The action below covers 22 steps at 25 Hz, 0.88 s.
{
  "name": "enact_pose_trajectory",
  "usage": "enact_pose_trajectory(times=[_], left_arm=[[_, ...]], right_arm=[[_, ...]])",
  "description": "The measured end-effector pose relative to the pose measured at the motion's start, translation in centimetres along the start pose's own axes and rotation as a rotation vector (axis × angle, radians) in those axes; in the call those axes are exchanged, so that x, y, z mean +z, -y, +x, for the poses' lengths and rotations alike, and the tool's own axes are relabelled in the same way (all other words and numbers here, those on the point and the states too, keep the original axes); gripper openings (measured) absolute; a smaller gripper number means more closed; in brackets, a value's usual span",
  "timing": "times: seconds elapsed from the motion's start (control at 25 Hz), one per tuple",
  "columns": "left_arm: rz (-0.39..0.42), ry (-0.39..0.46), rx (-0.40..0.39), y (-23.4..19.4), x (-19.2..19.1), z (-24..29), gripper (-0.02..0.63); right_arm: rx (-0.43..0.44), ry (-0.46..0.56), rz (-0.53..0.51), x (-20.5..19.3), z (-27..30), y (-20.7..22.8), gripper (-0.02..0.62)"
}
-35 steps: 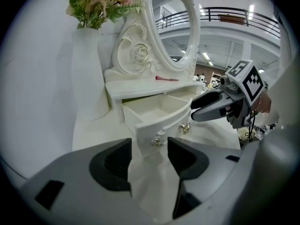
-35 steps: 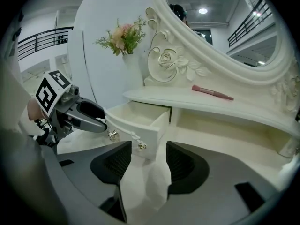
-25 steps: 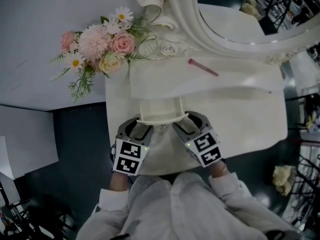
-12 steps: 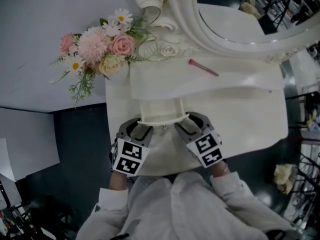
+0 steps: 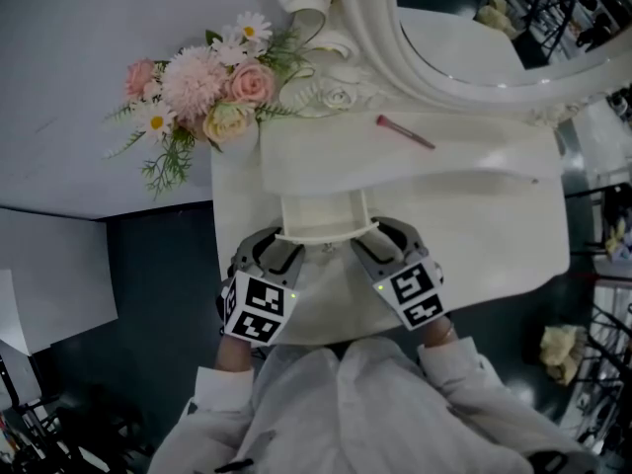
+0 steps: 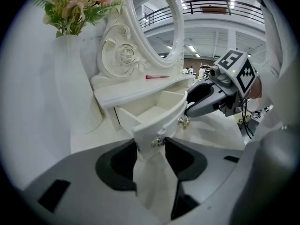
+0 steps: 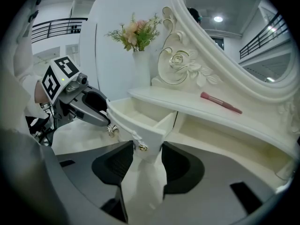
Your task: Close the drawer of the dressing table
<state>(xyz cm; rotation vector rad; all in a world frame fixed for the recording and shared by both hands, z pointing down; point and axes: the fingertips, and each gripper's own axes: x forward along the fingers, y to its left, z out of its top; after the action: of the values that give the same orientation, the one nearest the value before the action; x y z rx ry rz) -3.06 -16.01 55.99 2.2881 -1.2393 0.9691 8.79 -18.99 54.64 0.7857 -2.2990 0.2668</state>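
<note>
Head view showed pink and white flowers at the left end of the white dressing table. Next came the left gripper, its jaws spread and just then closing. The drawer stood pulled out at the table's middle, its left front corner and a small knob between those tips; whether the pads touched, I could not tell. The right gripper sat at the drawer's other corner, jaws likewise apart and closing. Farther right, a pink stick lay on the tabletop below the mirror.
</note>
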Motion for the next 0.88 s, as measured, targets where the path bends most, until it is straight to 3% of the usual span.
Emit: enact_pose_trajectory(times=[0.88], left_arm=[[0.010,0.022,0.035,-1.9,1.3,1.0,0.189]], right_arm=[[-0.046,-0.008,-0.026,1.4,1.2,1.6,0.190]])
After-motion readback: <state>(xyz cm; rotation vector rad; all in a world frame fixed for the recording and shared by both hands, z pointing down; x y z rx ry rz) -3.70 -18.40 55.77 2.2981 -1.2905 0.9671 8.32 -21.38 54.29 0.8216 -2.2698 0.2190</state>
